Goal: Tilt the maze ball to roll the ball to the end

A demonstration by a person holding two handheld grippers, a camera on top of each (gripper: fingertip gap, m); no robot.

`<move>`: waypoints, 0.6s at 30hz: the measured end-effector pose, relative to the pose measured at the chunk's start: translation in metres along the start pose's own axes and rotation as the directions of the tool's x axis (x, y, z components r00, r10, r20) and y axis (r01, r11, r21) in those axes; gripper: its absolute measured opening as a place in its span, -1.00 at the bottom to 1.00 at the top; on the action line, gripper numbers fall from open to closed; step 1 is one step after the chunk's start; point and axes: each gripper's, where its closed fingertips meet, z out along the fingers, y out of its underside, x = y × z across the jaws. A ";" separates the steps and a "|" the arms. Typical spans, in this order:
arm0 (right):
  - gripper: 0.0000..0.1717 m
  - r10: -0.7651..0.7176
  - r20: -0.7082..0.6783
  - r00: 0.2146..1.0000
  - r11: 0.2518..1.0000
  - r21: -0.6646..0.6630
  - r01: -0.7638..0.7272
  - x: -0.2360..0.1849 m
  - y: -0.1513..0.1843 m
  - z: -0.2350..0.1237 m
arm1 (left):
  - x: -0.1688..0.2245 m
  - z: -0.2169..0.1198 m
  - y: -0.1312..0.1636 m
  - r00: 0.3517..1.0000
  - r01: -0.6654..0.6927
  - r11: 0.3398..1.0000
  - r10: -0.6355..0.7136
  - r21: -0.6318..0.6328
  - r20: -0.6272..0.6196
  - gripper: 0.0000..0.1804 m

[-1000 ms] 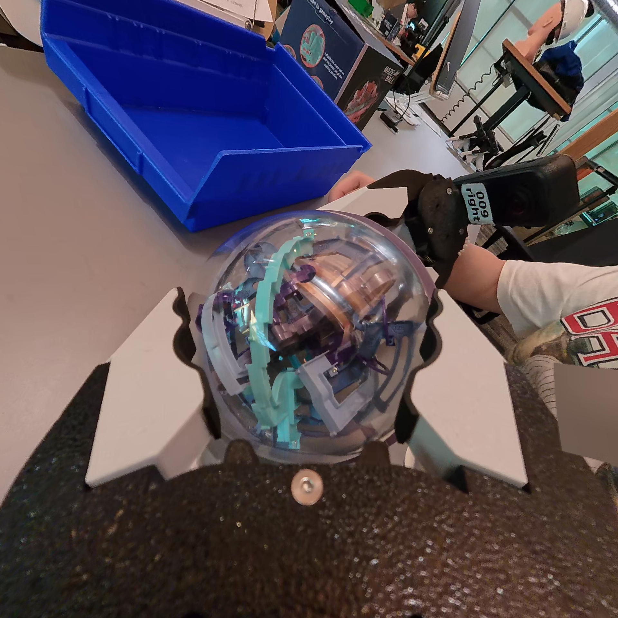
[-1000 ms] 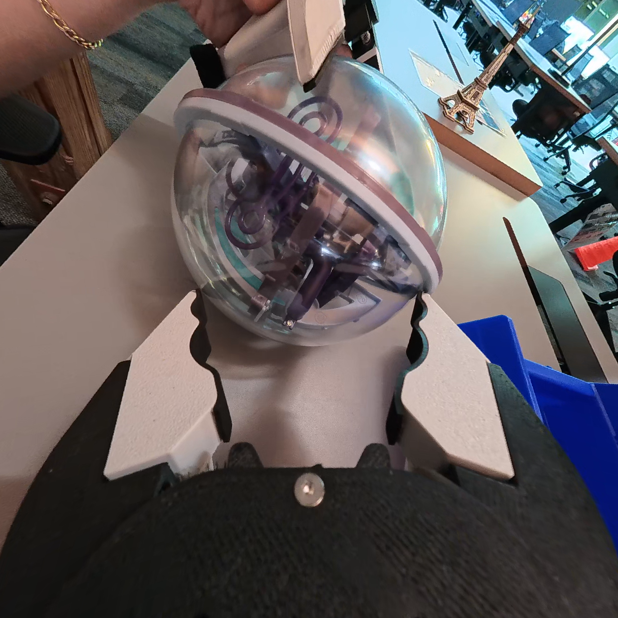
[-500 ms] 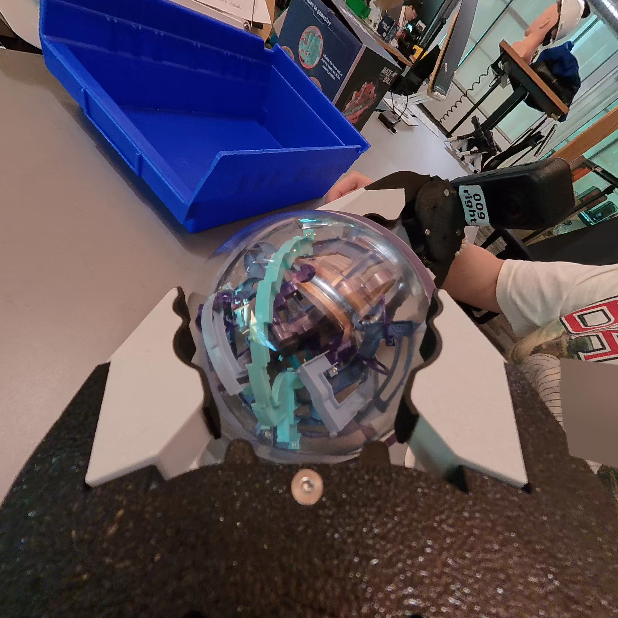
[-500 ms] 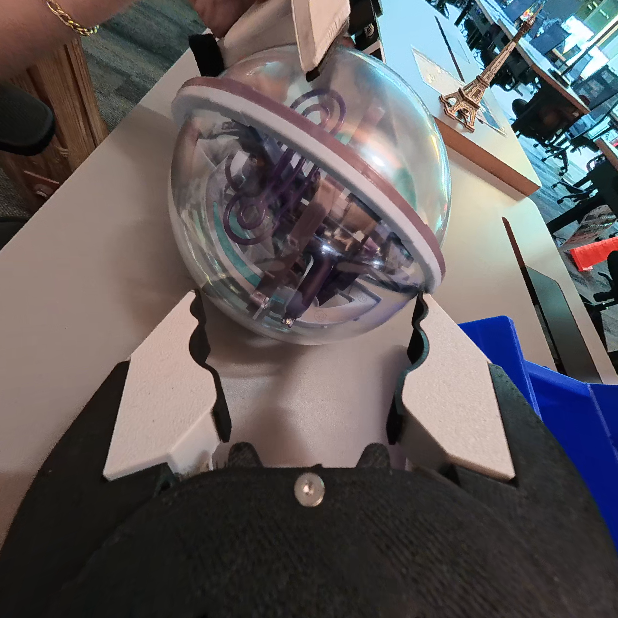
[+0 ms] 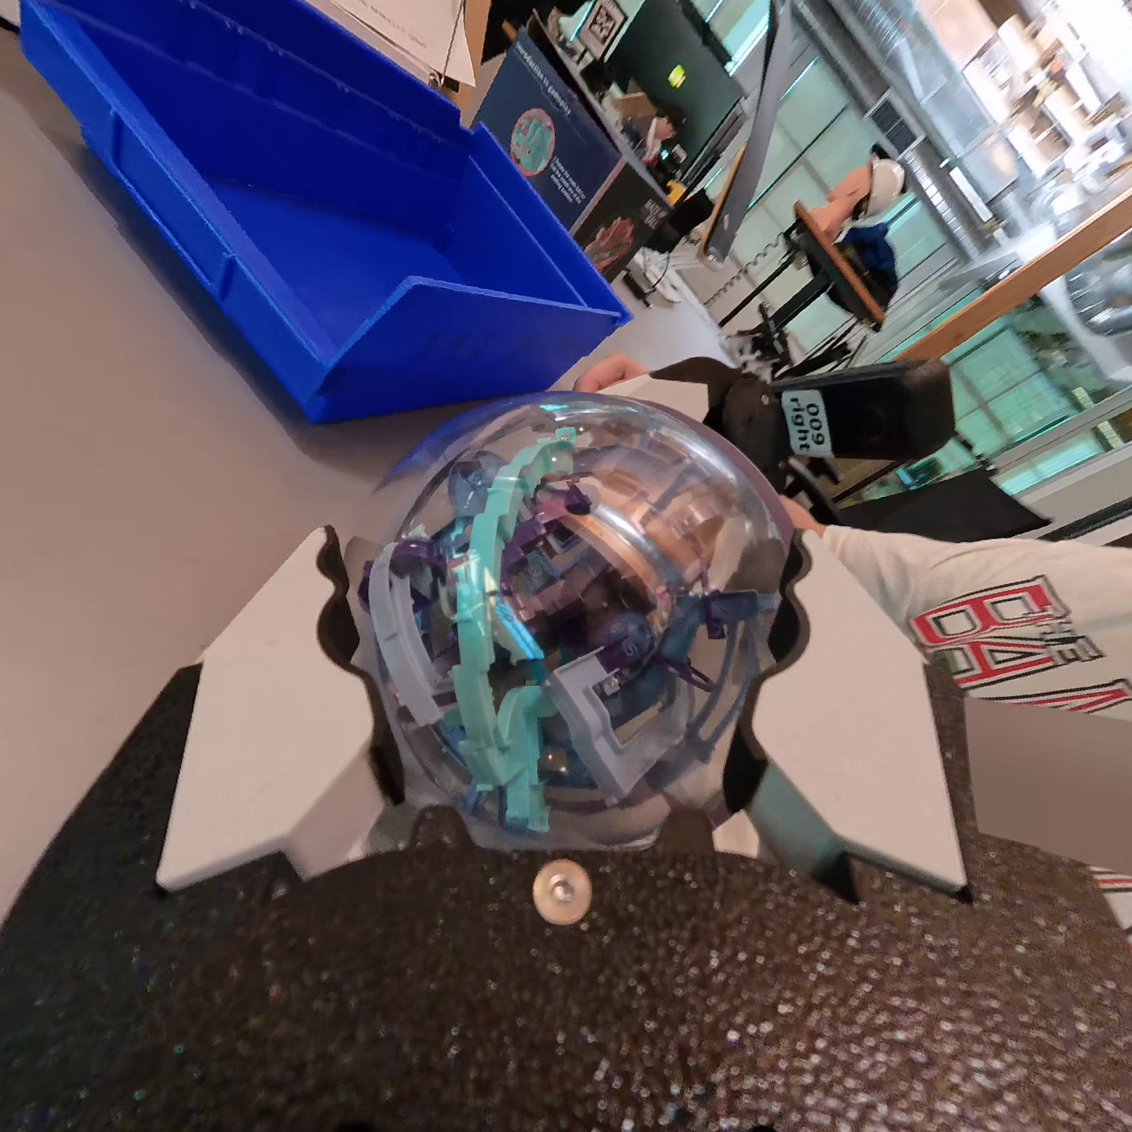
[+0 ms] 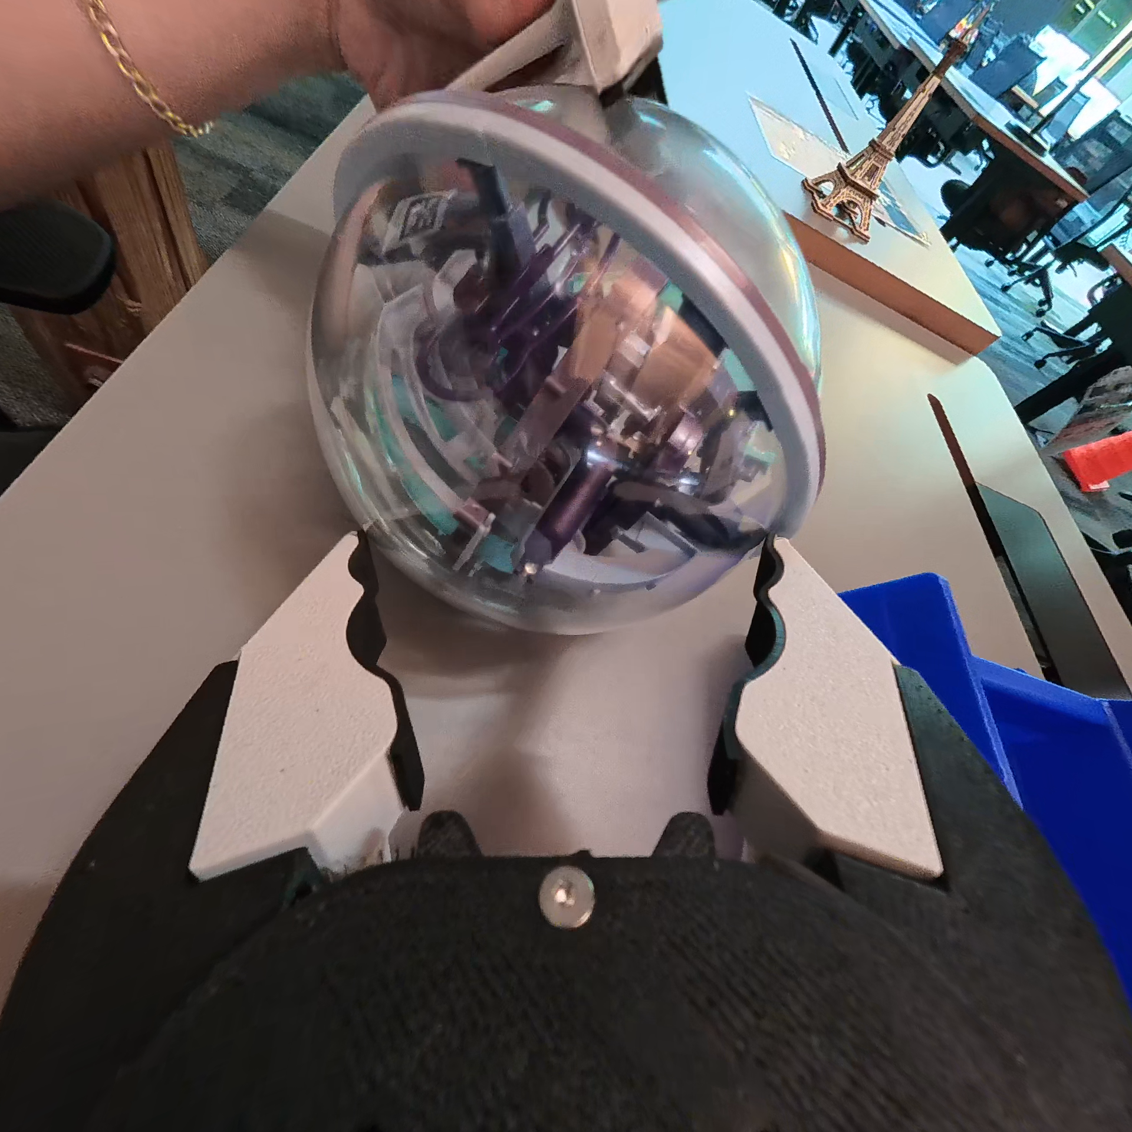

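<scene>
Maze ball [image 5: 569, 618] gripped over the desk [image 5: 122, 490].
It is clamped between the wide-spread pads of the left hand-held gripper [image 5: 560, 551]; the right hand-held gripper [image 6: 560, 551] is set wide too, its fingertips [image 6: 361, 551] touching the ball's underside. A blue bin [image 5: 318, 202] lies near.

Glossy clear plastic maze ball [image 5: 569, 618]; matt table [image 6: 184, 490]

The small ball inside the maze ball [image 6: 563, 380] cannot be picked out; its tracks smear in the right wrist view. The blue bin [image 5: 294, 202] runs off the top-left edge. A grey patch [image 5: 1050, 778] covers part of the person.
</scene>
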 end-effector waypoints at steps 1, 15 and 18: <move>0.39 0.004 0.002 1.000 1.000 -0.002 -0.004 0.000 0.001 0.000 | -0.001 0.001 -0.002 1.000 0.012 1.000 -0.011 0.017 -0.018 0.50; 0.32 -0.020 -0.003 1.000 1.000 -0.013 0.020 0.005 -0.004 -0.012 | -0.001 0.001 -0.004 0.999 0.028 0.998 -0.025 0.050 -0.043 0.48; 0.39 -0.006 -0.015 1.000 1.000 -0.011 0.006 0.008 -0.006 -0.013 | -0.001 0.001 -0.005 0.999 0.030 0.998 -0.027 0.061 -0.047 0.48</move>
